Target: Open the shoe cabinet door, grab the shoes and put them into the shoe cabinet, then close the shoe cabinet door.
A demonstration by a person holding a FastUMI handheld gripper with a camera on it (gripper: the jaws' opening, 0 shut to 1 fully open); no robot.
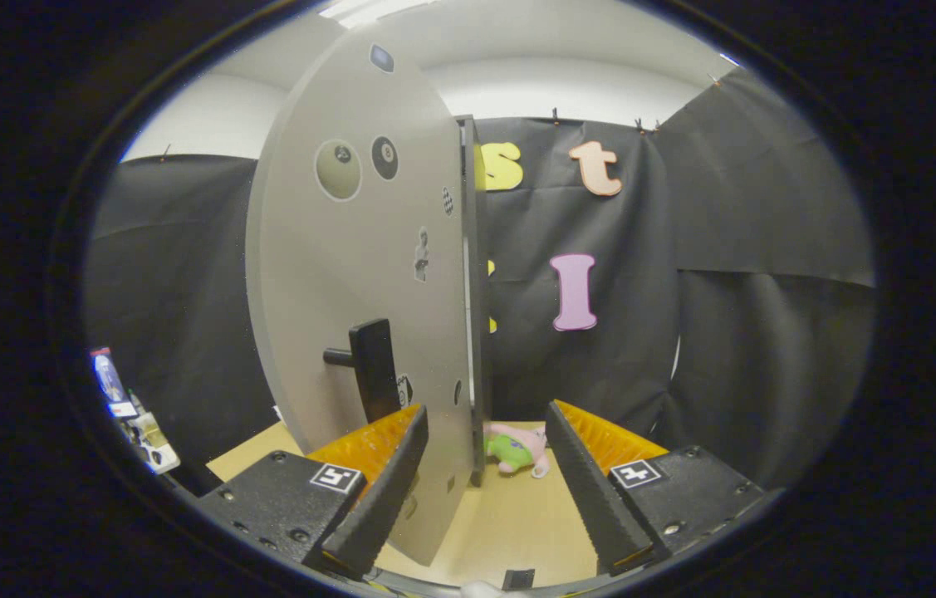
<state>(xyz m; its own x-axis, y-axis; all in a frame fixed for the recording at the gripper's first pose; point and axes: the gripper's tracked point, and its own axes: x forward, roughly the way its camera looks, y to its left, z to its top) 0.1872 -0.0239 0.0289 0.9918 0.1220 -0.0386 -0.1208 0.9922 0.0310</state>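
The shoe cabinet's grey door [351, 274] stands swung out toward me, its free edge lying between my fingers. A dark handle [372, 368] sticks out of the door's face just above my left finger [376, 490]. My gripper [484, 423] is open, with the fingers wide apart and pressing on nothing. A small pink and green plush toy [517, 450] lies on the wooden tabletop [509, 531] just beyond the fingers, past the door's edge. The cabinet's inside is hidden behind the door.
Black cloth walls close the booth behind and to the right. A few small packets [135, 415] lie at the far left beside the table's edge.
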